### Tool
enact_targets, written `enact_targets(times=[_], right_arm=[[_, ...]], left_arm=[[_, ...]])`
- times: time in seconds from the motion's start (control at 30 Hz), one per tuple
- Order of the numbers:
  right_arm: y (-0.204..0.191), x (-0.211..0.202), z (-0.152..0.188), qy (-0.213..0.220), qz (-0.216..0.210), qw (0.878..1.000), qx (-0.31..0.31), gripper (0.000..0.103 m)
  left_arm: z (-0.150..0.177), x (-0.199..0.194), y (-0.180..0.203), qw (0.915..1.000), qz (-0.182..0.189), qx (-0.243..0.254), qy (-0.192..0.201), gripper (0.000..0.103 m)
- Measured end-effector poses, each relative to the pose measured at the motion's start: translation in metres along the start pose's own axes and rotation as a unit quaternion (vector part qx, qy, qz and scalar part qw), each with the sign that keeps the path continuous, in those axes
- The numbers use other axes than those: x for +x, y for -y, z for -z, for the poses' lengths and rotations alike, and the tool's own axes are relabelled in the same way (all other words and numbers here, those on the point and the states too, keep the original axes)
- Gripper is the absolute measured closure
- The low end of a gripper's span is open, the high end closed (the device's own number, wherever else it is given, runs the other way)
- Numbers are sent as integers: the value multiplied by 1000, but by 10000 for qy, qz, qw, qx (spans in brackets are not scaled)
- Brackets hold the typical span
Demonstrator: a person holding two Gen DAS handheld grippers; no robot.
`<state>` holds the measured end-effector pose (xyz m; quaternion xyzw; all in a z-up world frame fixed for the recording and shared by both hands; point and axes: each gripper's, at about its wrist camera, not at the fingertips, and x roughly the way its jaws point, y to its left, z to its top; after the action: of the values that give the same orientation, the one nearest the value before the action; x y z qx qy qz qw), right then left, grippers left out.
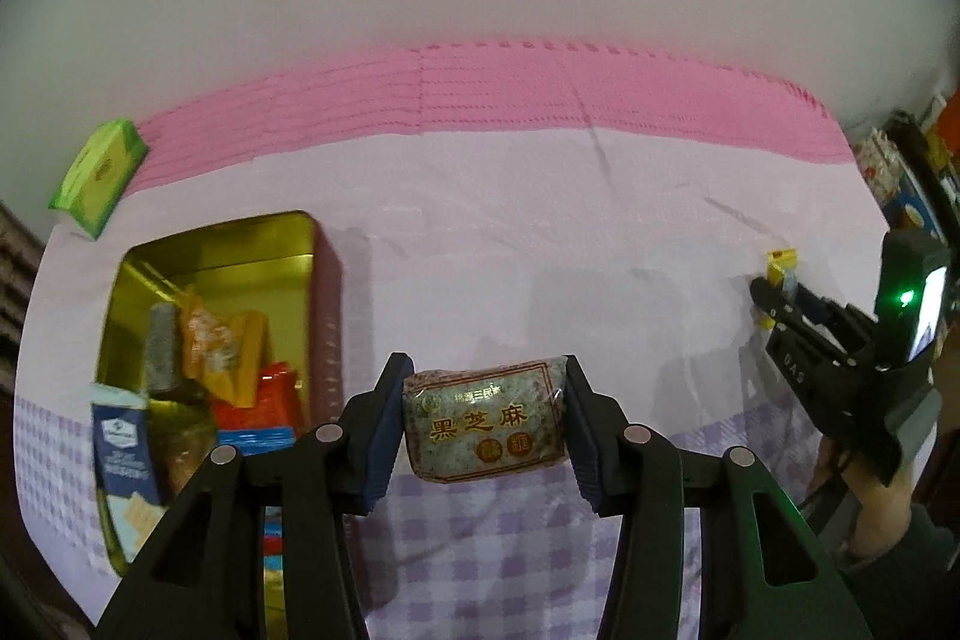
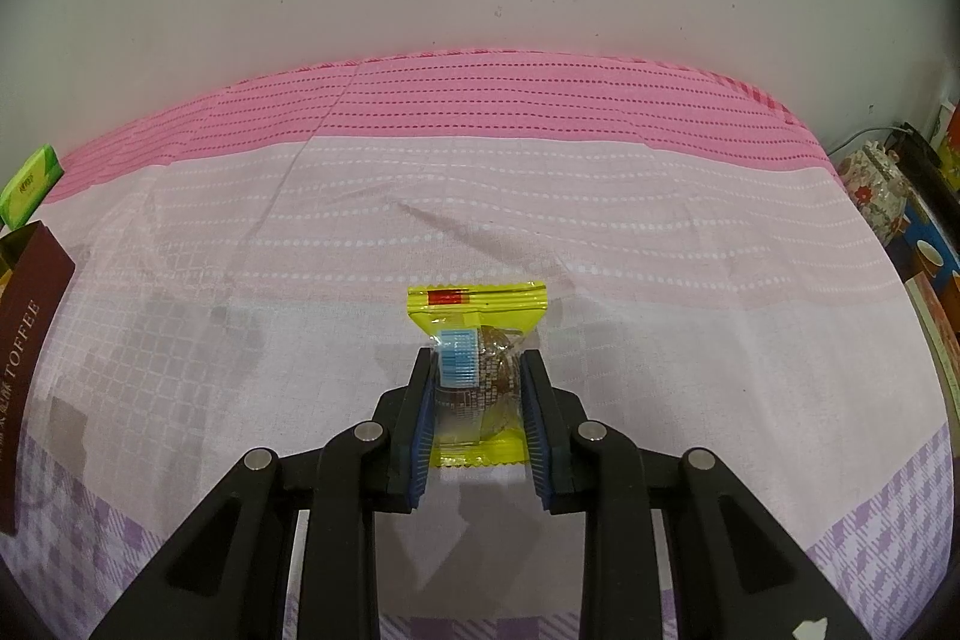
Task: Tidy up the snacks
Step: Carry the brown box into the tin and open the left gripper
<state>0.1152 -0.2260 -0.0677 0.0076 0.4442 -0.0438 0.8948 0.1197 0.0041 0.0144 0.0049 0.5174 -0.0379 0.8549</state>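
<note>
Snacks are in three places. One brown-and-grey sesame bar (image 1: 487, 424), wrapped in clear film with printed characters, sits at lower centre of the left wrist view, clamped crosswise between the two blue-padded fingers of the left gripper (image 1: 485, 418); both pads press on its short ends. It appears to be held above the cloth.

A gold tin (image 1: 300, 244) lies at left of that view, open, with a dark red outer wall. Inside it are several packets: an orange one (image 1: 225, 346), a red one (image 1: 267, 397), a grey stick-shaped one (image 1: 161, 346) and a blue-and-white one (image 1: 123, 451). The contents are blurred. A green box (image 1: 102, 169) lies at upper left, apart from the tin.

At the right edge of the same view the right gripper (image 1: 774, 304) points down at the cloth, a hand (image 1: 882, 508) beneath its body.

In the right wrist view, the right gripper (image 2: 477, 388) is clenched on a yellow-edged packet (image 2: 477, 301) with a clear window and a blue label, at centre frame. Both pads touch the packet's sides. The packet lies flat on the cloth.

The tablecloth (image 2: 660, 250) is pink at the far side, pale in the middle and purple-checked near the bottom of the frame. The tin's dark red wall shows at the left edge, lettered TOFFEE.
</note>
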Motion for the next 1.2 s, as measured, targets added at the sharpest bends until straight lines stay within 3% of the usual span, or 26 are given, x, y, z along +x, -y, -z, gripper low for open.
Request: enact_targets(times=[0.47, 1.2], right_arm=[[0, 0, 0, 2, -1, 10000, -11, 78], [0, 0, -1, 1, -2, 10000, -16, 78]], left_arm=[[-13, -38, -73, 9971, -623, -286, 330, 54], [-13, -4, -145, 9909, -1003, -888, -165, 54]])
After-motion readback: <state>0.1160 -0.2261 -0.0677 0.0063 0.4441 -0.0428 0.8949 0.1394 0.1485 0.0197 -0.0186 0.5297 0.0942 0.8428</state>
